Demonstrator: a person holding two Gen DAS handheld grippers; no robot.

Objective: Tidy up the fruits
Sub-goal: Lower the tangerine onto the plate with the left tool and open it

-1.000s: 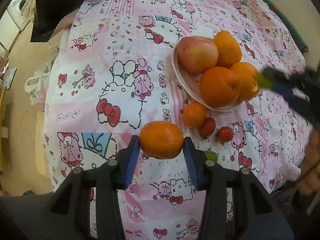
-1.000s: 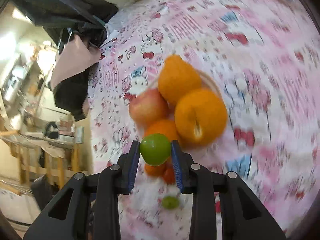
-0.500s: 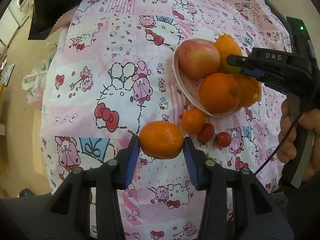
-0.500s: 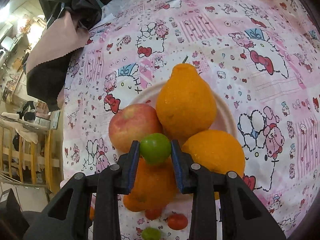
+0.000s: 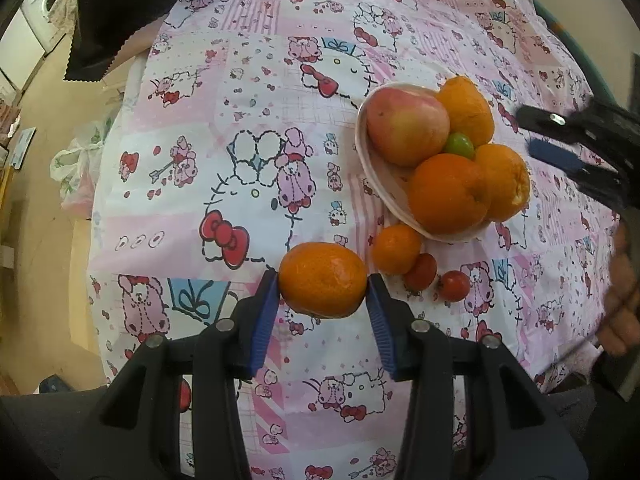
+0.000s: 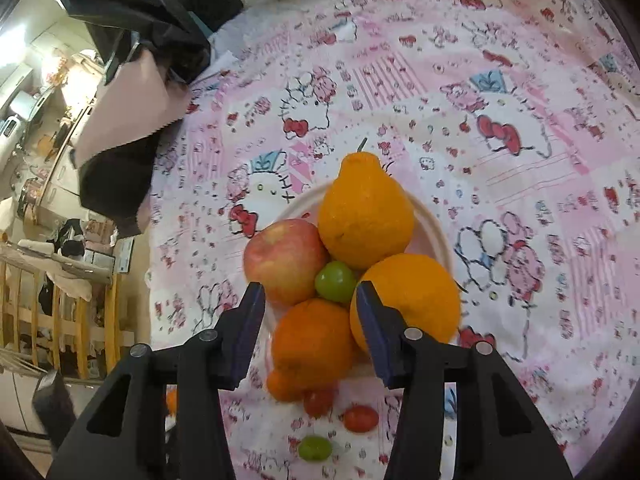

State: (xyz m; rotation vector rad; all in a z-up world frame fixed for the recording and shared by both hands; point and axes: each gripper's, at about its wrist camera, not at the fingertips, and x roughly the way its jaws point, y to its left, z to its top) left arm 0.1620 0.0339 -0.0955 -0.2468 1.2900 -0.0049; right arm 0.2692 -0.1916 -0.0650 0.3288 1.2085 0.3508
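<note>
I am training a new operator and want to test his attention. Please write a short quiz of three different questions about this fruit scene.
1. True or false: the left gripper holds an orange.
2. Where does the green fruit lie? A) in the right gripper B) on the bowl, among the apple and oranges C) on the floor
3. Fill in: the right gripper is ____.

Key: 1 true; 2 B; 3 open
</note>
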